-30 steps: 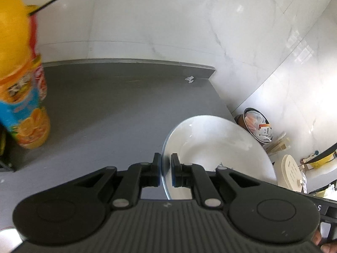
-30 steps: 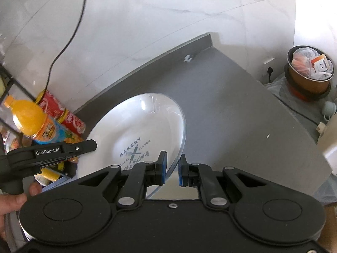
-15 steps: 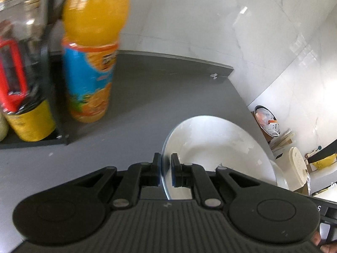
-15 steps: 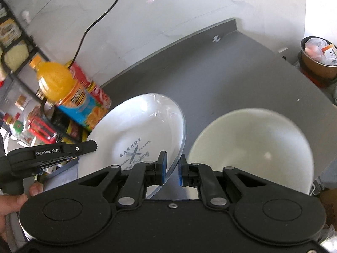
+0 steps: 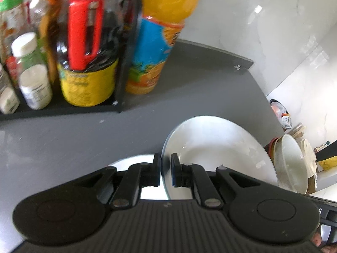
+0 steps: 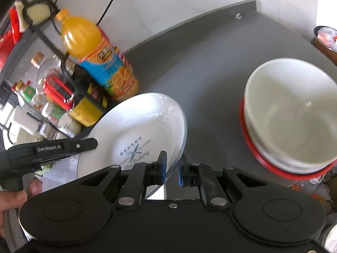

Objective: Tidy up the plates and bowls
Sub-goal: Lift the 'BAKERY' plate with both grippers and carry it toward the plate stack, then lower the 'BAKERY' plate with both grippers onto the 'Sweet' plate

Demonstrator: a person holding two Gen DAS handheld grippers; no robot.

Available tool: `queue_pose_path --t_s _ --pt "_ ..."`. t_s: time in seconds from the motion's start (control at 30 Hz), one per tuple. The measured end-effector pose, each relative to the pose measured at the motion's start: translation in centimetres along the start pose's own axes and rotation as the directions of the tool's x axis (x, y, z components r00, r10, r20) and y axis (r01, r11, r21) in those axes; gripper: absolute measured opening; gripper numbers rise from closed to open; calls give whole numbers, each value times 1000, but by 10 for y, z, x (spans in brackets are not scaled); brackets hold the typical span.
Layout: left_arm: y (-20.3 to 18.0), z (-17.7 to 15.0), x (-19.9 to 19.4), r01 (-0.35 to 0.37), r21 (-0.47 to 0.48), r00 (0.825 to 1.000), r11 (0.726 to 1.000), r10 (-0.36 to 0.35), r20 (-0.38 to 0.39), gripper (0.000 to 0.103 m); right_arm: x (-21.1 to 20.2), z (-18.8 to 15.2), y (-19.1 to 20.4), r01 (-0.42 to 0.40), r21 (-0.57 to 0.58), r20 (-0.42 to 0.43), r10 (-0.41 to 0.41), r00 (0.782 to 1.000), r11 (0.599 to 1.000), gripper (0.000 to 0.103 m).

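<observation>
A white plate printed with "BAKERY" hangs tilted above the grey counter, held by both grippers on opposite rims. My right gripper is shut on its near rim. In the left wrist view the same white plate shows edge-on to the right, and my left gripper is shut on its rim. A stack of white bowls on a red plate stands to the right; it shows as white bowls in the left wrist view. Another pale dish lies beneath the left fingers.
A black wire rack with several sauce and spice bottles stands at the left, and an orange juice bottle beside it. A bin sits beyond the counter's right edge. A hand holds the left gripper's handle.
Both grippers carried the plate back and left: the rack and bottles came into view and now loom closer, and the bowl stack has come further into view on the right. Both grips unchanged.
</observation>
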State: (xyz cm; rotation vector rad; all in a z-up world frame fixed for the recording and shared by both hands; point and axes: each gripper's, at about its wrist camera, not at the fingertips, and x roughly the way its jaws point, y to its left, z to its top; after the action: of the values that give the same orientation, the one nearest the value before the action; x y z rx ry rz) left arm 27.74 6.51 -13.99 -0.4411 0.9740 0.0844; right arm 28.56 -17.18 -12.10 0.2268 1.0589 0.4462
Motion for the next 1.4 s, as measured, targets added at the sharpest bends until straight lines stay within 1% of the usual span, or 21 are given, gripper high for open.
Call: queue_pose_path --t_s 0.33,0.6,1.07,1.2,1.33,1.4 --pt "34 -21 -5 -29 -30 999 999 28 -39 7 16 -26 21 -1 -31 -49 0 999 1000 11" --pt "55 -35 -5 -45 -36 996 998 42 -82 8 23 -34 32 2 -55 -92 -7 996 998 11" --pt "66 -47 -2 -62 -5 989 998 61 -131 8 29 -48 36 -1 -77 -139 -10 990 997 12" --pt "64 -47 -2 -76 18 989 997 78 -123 9 31 -50 37 0 -76 -140 -10 990 997 12" --pt "62 -48 0 -91 30 987 995 94 -128 10 33 -51 39 13 -82 -143 -25 989 997 11" --pt "61 -49 1 -93 36 986 995 97 -133 10 35 -52 38 26 -66 -137 -35 990 997 11"
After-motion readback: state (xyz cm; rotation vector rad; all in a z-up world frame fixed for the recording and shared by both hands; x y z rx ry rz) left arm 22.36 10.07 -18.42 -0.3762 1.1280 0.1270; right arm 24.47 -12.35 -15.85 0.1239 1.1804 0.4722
